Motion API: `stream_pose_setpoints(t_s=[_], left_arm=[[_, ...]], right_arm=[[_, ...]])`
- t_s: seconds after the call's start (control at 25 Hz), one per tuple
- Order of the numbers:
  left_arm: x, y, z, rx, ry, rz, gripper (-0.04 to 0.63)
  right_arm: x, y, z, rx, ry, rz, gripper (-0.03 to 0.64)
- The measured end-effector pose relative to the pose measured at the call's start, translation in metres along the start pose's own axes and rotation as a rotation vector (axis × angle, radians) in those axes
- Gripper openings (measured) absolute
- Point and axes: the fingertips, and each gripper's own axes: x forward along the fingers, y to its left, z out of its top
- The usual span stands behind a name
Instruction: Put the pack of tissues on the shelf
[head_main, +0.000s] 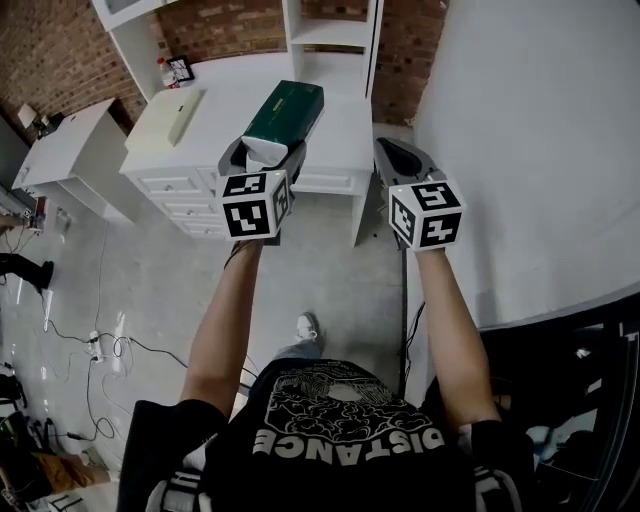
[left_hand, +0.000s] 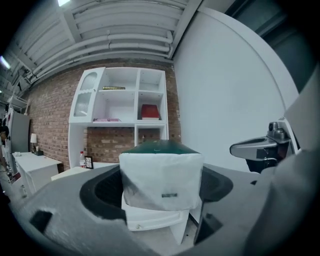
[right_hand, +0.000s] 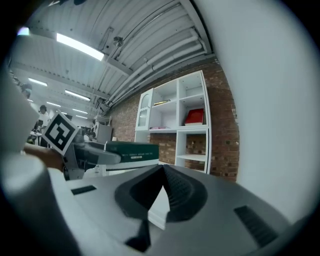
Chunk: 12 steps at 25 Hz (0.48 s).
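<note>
The pack of tissues (head_main: 287, 108) has a dark green top and white sides. My left gripper (head_main: 264, 152) is shut on its near end and holds it level above the floor, in front of the white desk. In the left gripper view the pack (left_hand: 161, 180) fills the space between the jaws of the left gripper (left_hand: 161, 192). The white shelf unit (head_main: 335, 30) stands ahead against the brick wall, with open compartments (left_hand: 120, 107). To the right of the pack my right gripper (head_main: 400, 160) is shut and holds nothing; its jaws meet at a point (right_hand: 162, 172).
A white desk with drawers (head_main: 215, 95) stands below the shelf and carries a beige box (head_main: 176, 116), a small bottle and a picture frame (head_main: 176, 70). A red box (left_hand: 149, 111) sits in one shelf compartment. A white wall panel (head_main: 530, 150) rises on the right. Cables (head_main: 100, 350) lie on the floor at the left.
</note>
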Motion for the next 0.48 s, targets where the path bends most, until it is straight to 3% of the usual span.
stream_pose_setpoints(t_s=[0.48], left_arm=[[0.122, 0.071, 0.014, -0.015, 0.015, -0.108, 0.422]], right_arm=[[0.122, -0.03, 0.016, 0.002, 0.031, -0.093, 0.005]])
